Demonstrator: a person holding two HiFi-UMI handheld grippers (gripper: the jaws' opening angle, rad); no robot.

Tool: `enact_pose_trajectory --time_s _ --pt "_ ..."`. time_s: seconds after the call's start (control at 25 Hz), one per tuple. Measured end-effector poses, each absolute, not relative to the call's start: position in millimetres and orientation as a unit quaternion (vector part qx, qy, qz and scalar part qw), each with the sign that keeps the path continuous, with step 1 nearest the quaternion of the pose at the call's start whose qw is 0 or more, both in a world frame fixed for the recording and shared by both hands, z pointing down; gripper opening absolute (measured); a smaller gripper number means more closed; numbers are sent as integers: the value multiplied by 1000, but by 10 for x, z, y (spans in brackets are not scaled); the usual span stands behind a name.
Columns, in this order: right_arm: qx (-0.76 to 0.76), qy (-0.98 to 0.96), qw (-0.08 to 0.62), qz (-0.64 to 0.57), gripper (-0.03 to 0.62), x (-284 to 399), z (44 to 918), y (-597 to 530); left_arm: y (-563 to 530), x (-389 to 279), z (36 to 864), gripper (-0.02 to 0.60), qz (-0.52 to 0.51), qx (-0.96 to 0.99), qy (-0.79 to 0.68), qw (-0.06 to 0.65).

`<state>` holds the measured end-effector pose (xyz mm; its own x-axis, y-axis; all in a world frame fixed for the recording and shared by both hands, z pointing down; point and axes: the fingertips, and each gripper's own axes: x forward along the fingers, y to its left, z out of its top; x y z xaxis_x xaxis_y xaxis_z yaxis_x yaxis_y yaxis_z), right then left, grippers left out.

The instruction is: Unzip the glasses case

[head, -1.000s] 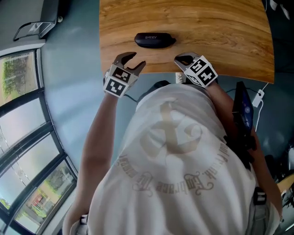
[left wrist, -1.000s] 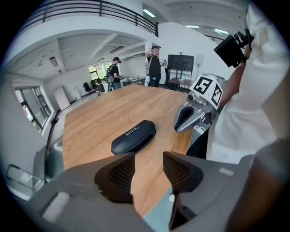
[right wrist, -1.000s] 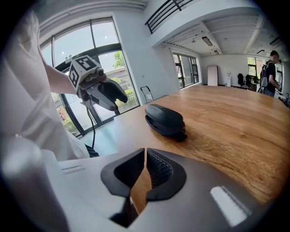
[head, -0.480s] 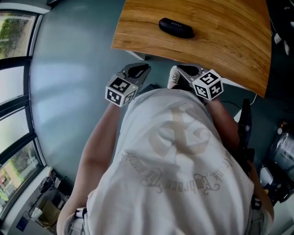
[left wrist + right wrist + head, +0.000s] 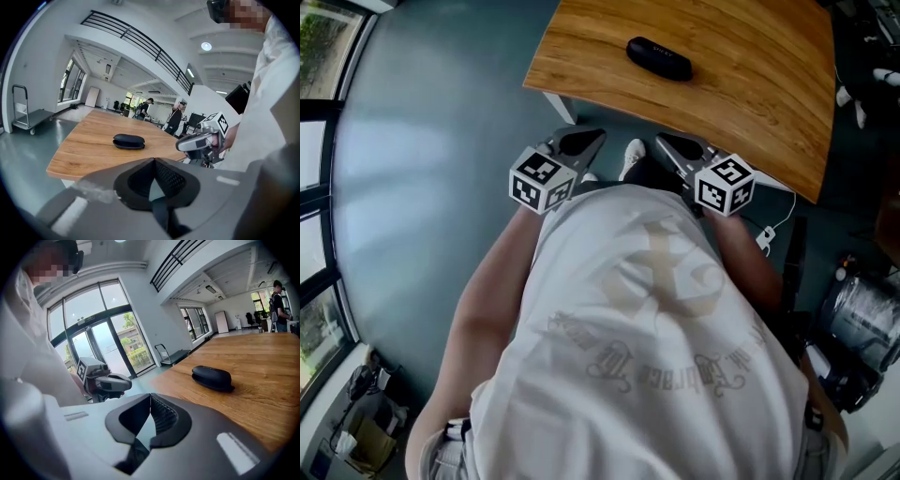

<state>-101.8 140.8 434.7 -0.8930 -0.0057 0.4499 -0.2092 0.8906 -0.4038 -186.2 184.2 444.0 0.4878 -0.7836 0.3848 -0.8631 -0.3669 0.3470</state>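
The glasses case point(image 5: 659, 58) lies closed and flat on the table point(image 5: 750, 84), well ahead of both sets of fingertips, so nothing holds it. The left gripper point(image 5: 586, 142) has just closed on nothing. The right gripper point(image 5: 670, 147) is pressed together, empty too.

Wooden table point(image 5: 750, 84) ahead of me: warm brown grain running along the top, with a rounded near-left corner. One item lies on it, a black glasses case point(image 5: 658, 58), flat on the wood with its two halves together. It is set back from the near edge, with its long side roughly following that edge. My two gripper views both show wood all round it. The zip is too small for me to make out. A white leg point(image 5: 563, 108) under the near-left corner stands on the grey-blue floor point(image 5: 422, 150).
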Motion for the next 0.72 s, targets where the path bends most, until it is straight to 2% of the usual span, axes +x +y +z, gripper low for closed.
enact_pose_trajectory --time_s 0.72 --pt "53 -947 220 229 9 -1165 4351 1878 2466 -1994 4507 5 88 813 -513 261"
